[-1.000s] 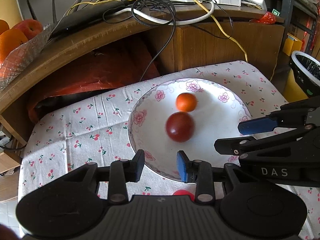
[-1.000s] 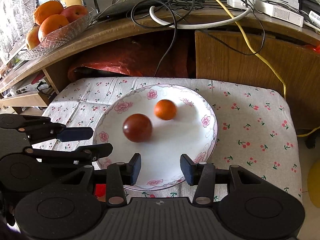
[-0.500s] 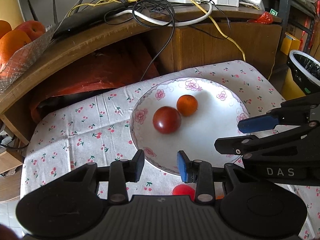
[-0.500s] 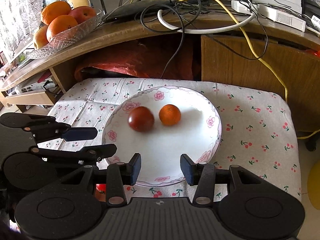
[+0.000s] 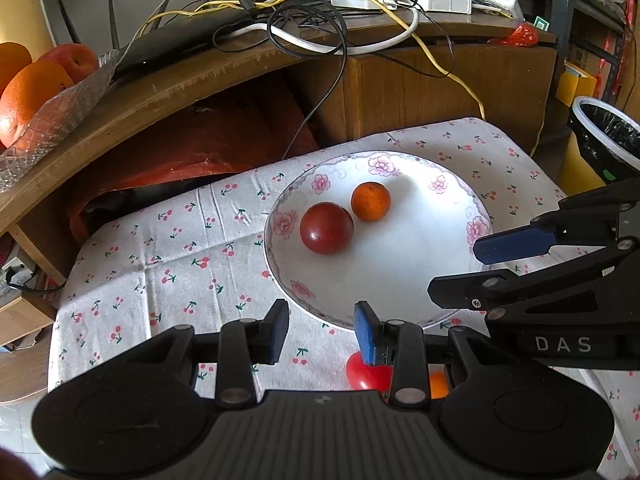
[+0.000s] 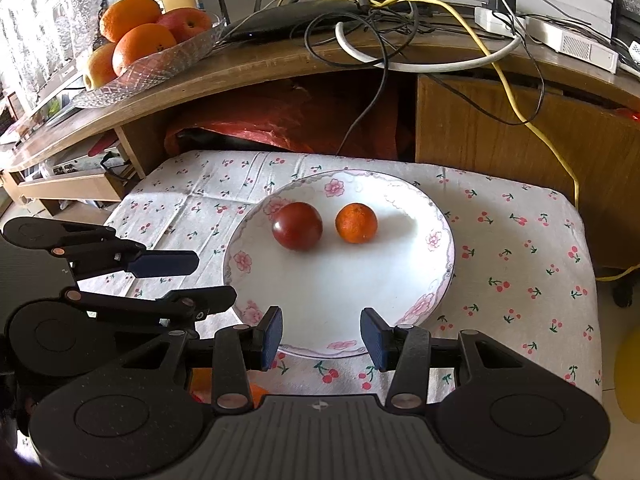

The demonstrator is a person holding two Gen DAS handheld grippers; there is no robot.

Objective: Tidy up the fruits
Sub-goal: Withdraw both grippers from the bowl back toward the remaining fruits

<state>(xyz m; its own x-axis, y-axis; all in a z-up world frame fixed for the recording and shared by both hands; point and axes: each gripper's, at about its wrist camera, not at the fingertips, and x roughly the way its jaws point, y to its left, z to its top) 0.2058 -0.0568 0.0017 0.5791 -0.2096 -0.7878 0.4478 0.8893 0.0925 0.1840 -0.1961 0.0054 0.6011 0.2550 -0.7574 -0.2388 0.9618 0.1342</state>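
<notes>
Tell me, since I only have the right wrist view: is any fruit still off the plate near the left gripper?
Observer: Yes. The left wrist view shows a red fruit on the cloth just short of the plate, partly hidden behind the open left gripper.
Operator: Anything off to the right of the cloth?
Observer: A bin with a black liner stands beyond its right edge.

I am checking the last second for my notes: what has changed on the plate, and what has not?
The dark red fruit rolled across the plate toward the left, from below the small orange to beside it. The orange stayed put. Left gripper and right gripper stayed open and empty; nothing was grasped.
</notes>
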